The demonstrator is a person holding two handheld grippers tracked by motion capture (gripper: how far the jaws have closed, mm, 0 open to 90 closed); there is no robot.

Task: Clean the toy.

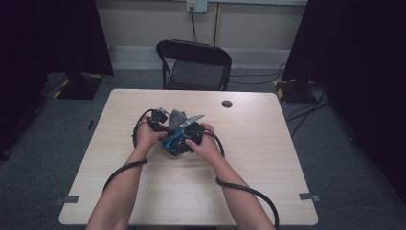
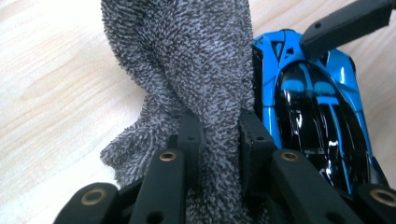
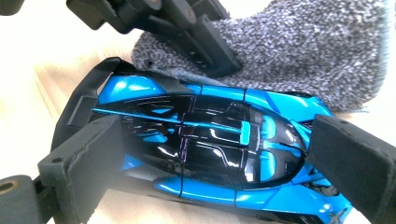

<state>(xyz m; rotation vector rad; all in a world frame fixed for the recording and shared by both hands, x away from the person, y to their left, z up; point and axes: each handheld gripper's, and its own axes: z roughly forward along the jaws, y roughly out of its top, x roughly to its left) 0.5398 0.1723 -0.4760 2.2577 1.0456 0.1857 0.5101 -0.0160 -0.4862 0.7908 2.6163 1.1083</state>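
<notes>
A: What was going on at the table (image 1: 268, 158)?

B: The left gripper (image 2: 218, 128) had its jaws pinched tight on a fold of the grey cloth (image 2: 187, 70), which lay right against the blue toy car (image 3: 205, 149). The right gripper (image 3: 210, 163) gripped the car end to end, nose against one pad, tail against the other.

A: And where was the car?

B: Near the middle of the table, between both hands.

A: So how should the wiping have been done?

B: I'd say steady the car firmly, keep the cloth bunched short, and draw it along the bodywork with light pressure, so the car couldn't twist out.
</notes>
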